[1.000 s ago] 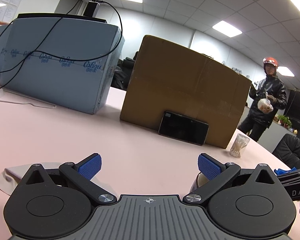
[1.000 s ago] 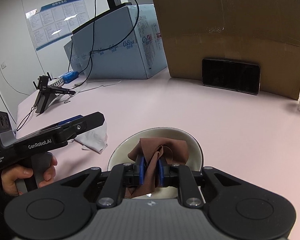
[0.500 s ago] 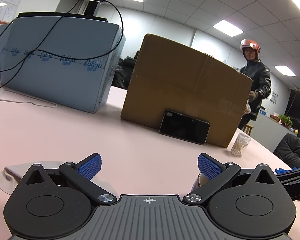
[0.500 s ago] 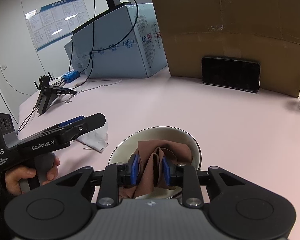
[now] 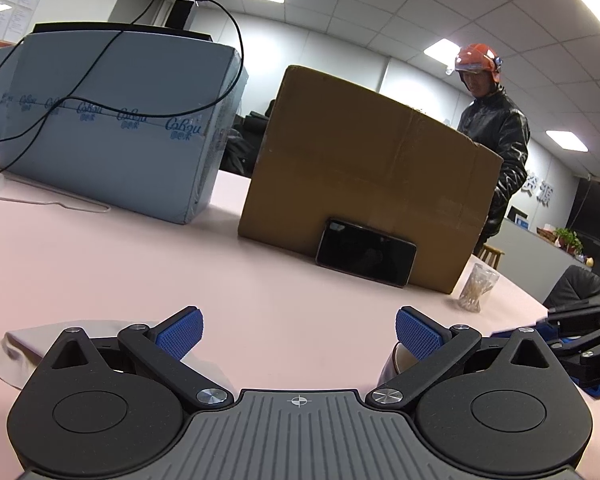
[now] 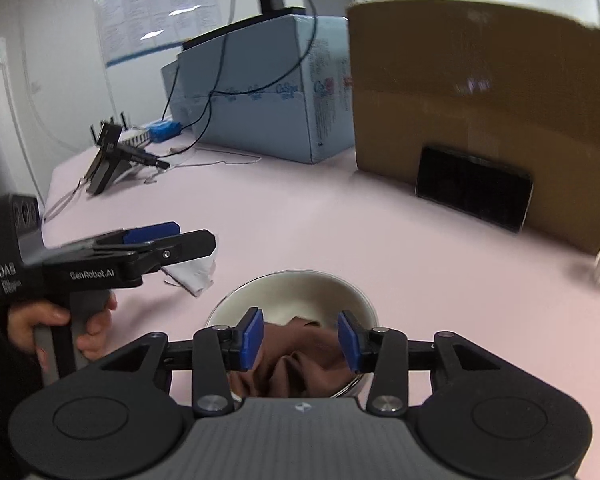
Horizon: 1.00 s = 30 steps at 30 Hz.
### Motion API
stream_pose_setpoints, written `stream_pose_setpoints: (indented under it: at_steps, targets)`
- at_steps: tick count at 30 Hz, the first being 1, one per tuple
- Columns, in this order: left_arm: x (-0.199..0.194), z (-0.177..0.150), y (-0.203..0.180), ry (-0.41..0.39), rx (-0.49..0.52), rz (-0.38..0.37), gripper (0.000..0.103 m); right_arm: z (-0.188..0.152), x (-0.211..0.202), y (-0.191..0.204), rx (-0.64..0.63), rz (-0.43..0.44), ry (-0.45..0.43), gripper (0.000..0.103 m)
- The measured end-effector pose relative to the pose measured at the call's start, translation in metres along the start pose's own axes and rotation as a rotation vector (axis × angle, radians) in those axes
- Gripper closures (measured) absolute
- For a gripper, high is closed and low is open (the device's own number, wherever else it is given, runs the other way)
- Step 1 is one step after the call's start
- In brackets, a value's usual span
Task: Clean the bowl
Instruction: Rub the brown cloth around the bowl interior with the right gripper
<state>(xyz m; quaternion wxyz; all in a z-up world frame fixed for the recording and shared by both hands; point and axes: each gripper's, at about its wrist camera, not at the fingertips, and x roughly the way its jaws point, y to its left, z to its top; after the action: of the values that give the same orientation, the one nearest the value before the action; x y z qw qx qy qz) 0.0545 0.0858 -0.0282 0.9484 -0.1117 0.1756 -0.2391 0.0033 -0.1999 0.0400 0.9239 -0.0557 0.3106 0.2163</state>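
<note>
A white bowl with a shiny rim sits on the pink table, and a crumpled brown cloth lies inside it. My right gripper hangs just above the bowl. Its jaws are opening, the cloth sits loose between them, and neither blue pad presses on it. My left gripper stands open with nothing in it, low over the table to the left of the bowl. In the right wrist view the left gripper is held by a hand. Only a sliver of the bowl shows in the left wrist view.
A white cloth lies on the table under the left gripper. Behind stand a cardboard box with a black phone leaning on it, a blue carton with a cable, and a swab jar. A person stands behind the box.
The right gripper's jaws have parted and let go of the brown cloth, which now rests in the bowl. The gripper has rolled a little. The person in the background has walked left, behind the box.
</note>
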Motion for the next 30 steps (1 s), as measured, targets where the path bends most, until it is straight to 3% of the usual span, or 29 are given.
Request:
stream_pose_setpoints:
  at_steps: [4,8,20,30]
  targets:
    - [0.000,0.000,0.000,0.000,-0.003,-0.005,0.000,0.005,-0.001,0.015,-0.328,0.103,0.020,0.058]
    - [0.000,0.000,0.002,-0.006,-0.009,-0.014,0.000,0.018,0.009,0.023,-0.473,0.235,0.125,0.058]
    - [0.000,0.000,0.006,-0.015,-0.035,-0.020,0.000,0.050,0.053,0.029,-0.605,0.328,0.413,0.064]
    - [-0.003,-0.001,0.007,-0.012,-0.042,-0.037,0.000,0.037,0.076,0.031,-0.660,0.331,0.544,0.075]
